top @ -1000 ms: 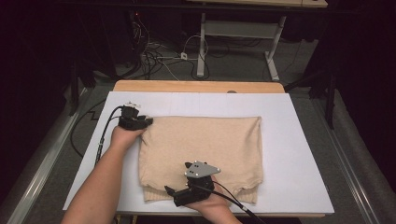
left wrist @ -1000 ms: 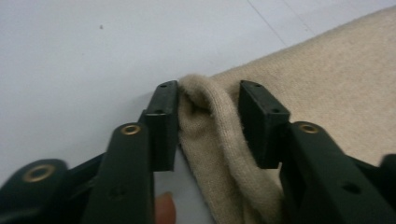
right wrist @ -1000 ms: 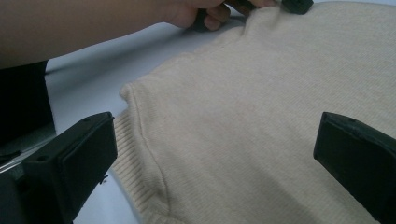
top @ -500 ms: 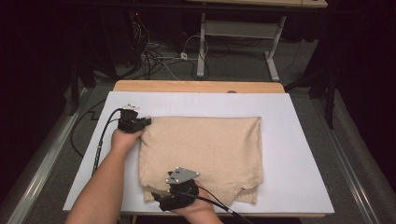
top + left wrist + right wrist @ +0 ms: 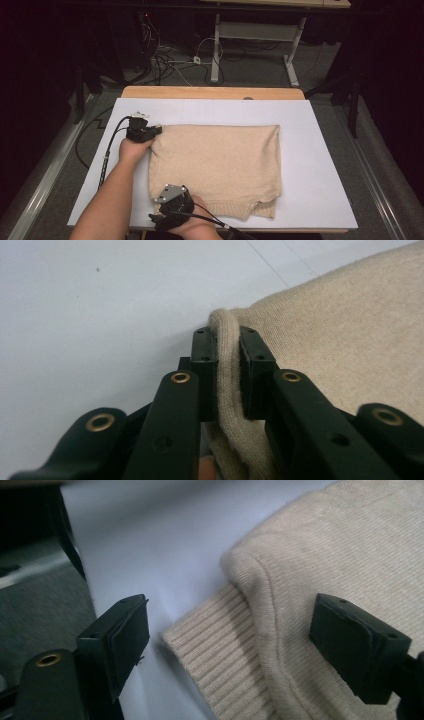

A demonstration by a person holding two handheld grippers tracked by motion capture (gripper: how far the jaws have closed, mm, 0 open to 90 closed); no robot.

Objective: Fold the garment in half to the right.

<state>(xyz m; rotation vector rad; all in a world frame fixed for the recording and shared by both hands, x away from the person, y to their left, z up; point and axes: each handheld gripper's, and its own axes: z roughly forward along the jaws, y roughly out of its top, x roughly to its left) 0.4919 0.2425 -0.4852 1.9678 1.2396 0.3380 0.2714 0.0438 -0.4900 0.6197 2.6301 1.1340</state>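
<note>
Folded beige knitted sweater (image 5: 216,167) lies flat on white rectangular surface (image 5: 320,150), spread over the middle, its ribbed hem along the surface's near edge, its far fold parallel to the far edge. Left claw (image 5: 156,131), black, sits at sweater's far-left corner, toward the surface's left edge; person's left hand (image 5: 134,149) behind it, forearm coming from near edge. Left gripper view: left claw (image 5: 227,375) clamped on a rolled edge of the sweater (image 5: 345,335); knit fold pinched tight betw. both pads, fabric bulging above and below the pinch, white surface (image 5: 100,305) beyond. Right claw (image 5: 162,200), black w/ grey three-cornered plate on top, at sweater's near-left corner, by the surface's near edge; right hand (image 5: 197,225) partly cut off by frame bottom, cable trailing right. Right gripper view: right claw (image 5: 227,645) apart, jaws wide; they were closing a little within the last second, since steady. One pad over bare surface (image 5: 165,540) just left of the ribbed cuff, other pad over the sweater (image 5: 320,555) body. Ribbed hem corner lies betw. the pads, not pressed by either. Whether pads touch the knit: cannot tell. Wooden strip (image 5: 212,92) runs along surface's far edge.
</note>
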